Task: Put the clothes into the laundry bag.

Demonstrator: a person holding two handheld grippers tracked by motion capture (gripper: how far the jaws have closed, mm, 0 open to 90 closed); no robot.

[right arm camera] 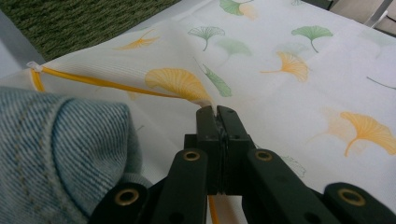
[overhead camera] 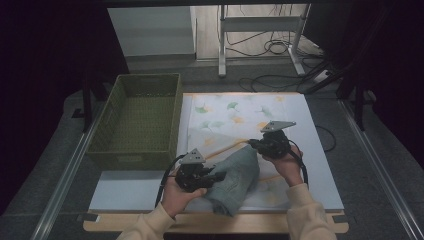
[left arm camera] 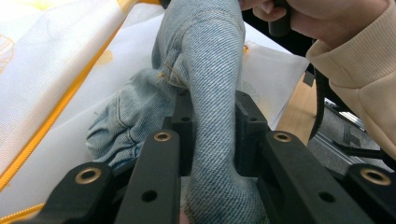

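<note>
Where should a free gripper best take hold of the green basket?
On the green woven basket's upright near rim, coming straight down from above with one jaw inside and one outside. The thin wall stands upright and open at the top; nothing lies against that edge, as far as the high view shows.

A pale work board (overhead camera: 125,192) lies on a wooden tabletop (overhead camera: 215,224), whose light edge shows at 6 o'clock. Grey carpet-like matting (overhead camera: 60,150) surrounds it, with metal rails (overhead camera: 65,175) running diagonally at 8 and 4 o'clock. At 9 o'clock of the board sits an olive woven basket (overhead camera: 142,117). Towards 12 o'clock the floor (overhead camera: 250,75) is grey, giving way to lighter flooring beyond, where a white metal stand (overhead camera: 260,25) rises with black cables (overhead camera: 275,47) looped around its feet. A pale wall panel (overhead camera: 150,30) stands at 11 o'clock. Dark curtains (overhead camera: 45,75) close off both sides. Light falls brightest at the board's far edge.
</note>
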